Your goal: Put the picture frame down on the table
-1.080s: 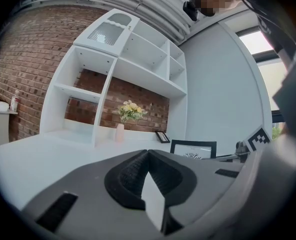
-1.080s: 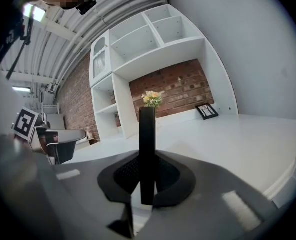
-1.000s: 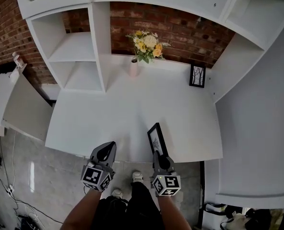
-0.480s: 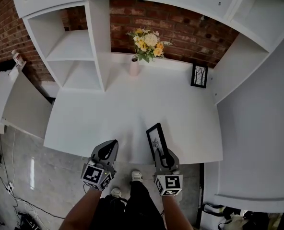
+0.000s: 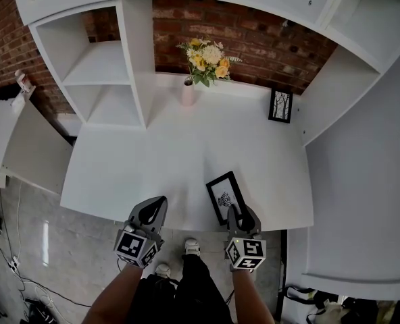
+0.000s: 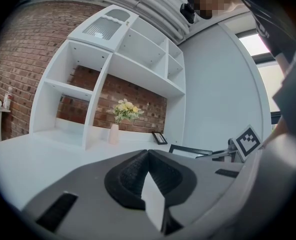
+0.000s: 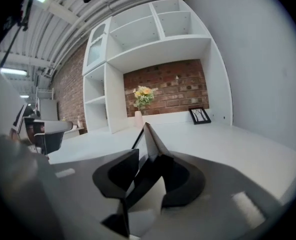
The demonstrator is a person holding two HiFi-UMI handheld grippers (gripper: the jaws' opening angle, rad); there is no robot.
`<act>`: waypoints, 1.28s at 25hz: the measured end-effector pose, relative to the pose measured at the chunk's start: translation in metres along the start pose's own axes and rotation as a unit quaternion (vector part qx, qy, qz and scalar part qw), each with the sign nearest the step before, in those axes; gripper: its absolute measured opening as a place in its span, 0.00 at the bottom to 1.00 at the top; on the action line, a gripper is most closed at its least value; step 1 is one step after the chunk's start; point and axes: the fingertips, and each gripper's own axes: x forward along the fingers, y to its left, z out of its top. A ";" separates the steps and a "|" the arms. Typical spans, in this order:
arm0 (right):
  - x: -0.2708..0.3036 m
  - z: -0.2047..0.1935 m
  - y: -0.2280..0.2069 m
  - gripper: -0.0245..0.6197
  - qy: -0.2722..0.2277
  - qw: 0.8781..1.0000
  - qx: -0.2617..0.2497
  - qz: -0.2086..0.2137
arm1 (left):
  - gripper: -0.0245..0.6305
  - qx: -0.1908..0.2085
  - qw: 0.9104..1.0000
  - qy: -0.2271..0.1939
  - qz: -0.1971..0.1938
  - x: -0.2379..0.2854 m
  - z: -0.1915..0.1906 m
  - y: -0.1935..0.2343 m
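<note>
A black picture frame [image 5: 224,196] with a pale print hangs low over the white table [image 5: 186,147] near its front edge, tilted with its face turned up. My right gripper [image 5: 235,214] is shut on the frame's near edge. In the right gripper view the frame [image 7: 147,139] rises edge-on from between the jaws. Left of it, at the table's front edge, my left gripper [image 5: 154,208] is shut with nothing in it. The left gripper view has the frame [image 6: 190,150] off to the right, with the jaws meeting in front of it.
A pink vase with yellow flowers [image 5: 188,93] stands at the back of the table. A second small black frame [image 5: 278,106] leans against the brick wall at back right. White shelf compartments [image 5: 105,66] stand at back left; a white side panel [image 5: 328,93] borders the right.
The frame has tipped from standing nearly on edge to leaning back with its face up. My right gripper has rolled and shifted slightly right. The left gripper has stayed put.
</note>
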 end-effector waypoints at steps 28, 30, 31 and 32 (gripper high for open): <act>0.082 -0.031 0.021 0.39 0.182 0.983 0.021 0.024 | 0.03 -0.011 0.998 -0.011 0.066 -0.005 0.010 0.042; 0.086 -0.032 0.022 0.39 0.188 0.982 0.014 0.024 | 0.03 -0.011 0.997 -0.012 0.070 -0.006 0.013 0.046; 0.088 -0.033 0.023 0.39 0.192 0.981 0.009 0.023 | 0.03 -0.012 0.997 -0.014 0.073 -0.007 0.014 0.049; 0.090 -0.035 0.023 0.39 0.199 0.980 -0.001 0.020 | 0.03 -0.013 0.997 -0.016 0.077 -0.007 0.014 0.052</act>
